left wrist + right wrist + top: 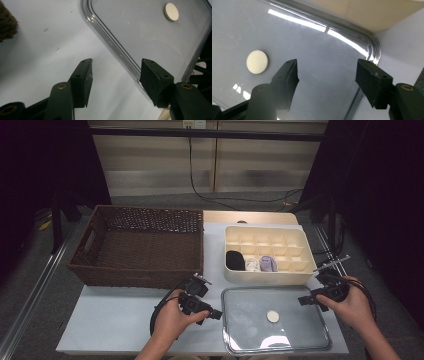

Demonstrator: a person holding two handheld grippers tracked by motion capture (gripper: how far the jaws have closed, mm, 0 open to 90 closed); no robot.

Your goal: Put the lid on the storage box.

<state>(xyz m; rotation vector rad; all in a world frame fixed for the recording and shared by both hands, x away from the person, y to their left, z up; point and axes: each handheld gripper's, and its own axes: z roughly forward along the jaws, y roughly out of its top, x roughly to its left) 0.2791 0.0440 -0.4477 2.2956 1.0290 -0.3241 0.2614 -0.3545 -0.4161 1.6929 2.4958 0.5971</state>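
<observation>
Item: clear lid (pixel 276 326), flat on counter (pixel 110 320), just in front of cream divider box (pixel 267 252).
Left tool (pixel 115 75): jaws spread, straddling lid's left rim, not pressing.
Right tool (pixel 327 80): jaws spread over lid's right corner, nothing gripped.
Nearby: wicker basket (pixel 140 245).

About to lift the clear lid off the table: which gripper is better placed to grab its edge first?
Probably the left gripper: its open jaws already straddle the clear lid rim. The right gripper hovers open mostly over the lid's top, its rim only near the outer jaw.
</observation>
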